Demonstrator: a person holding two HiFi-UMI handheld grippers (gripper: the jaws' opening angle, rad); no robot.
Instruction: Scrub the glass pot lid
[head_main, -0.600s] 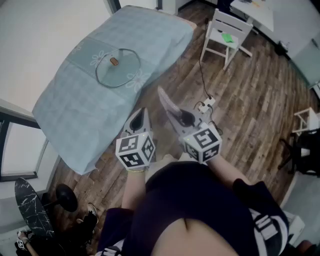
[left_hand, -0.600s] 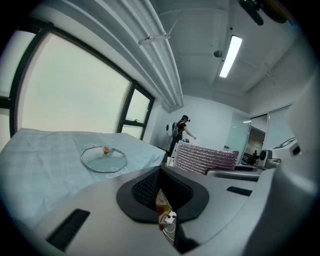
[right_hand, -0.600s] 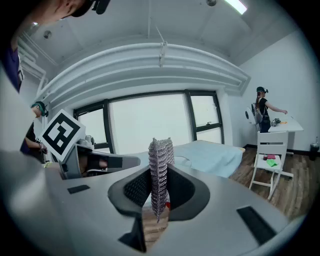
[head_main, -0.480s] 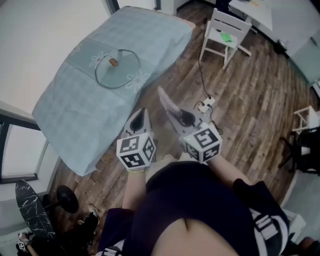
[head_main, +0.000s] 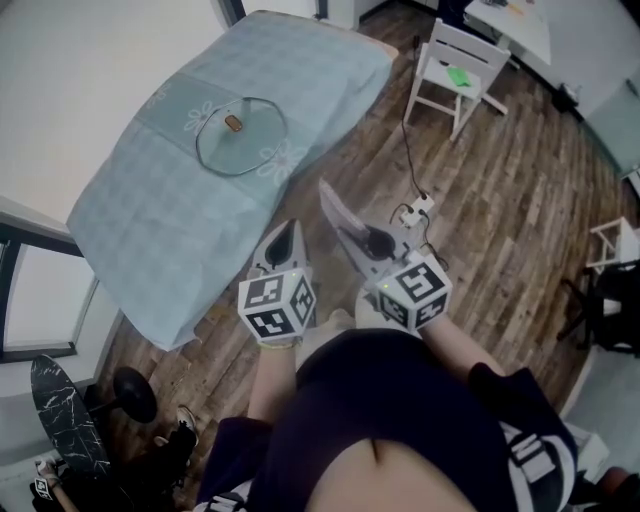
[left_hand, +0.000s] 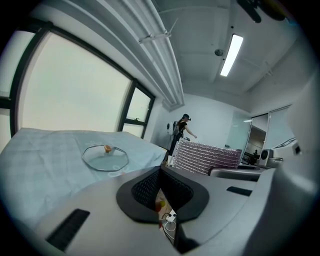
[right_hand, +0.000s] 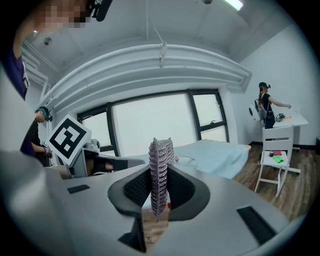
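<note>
Hardly anything has shifted: the left gripper (left_hand: 161, 192) is still shut and empty, the right gripper (right_hand: 159, 197) still clamps the mesh scrubber (right_hand: 160, 160), and both are well short of the lid (head_main: 240, 135) on the table (head_main: 150, 225), so scrubbing hasn't begun.

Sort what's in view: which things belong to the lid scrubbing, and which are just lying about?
Job: glass pot lid; mesh scrubber, clamped in the right gripper; blue-clothed table.
Lying about: white chair; power strip.
</note>
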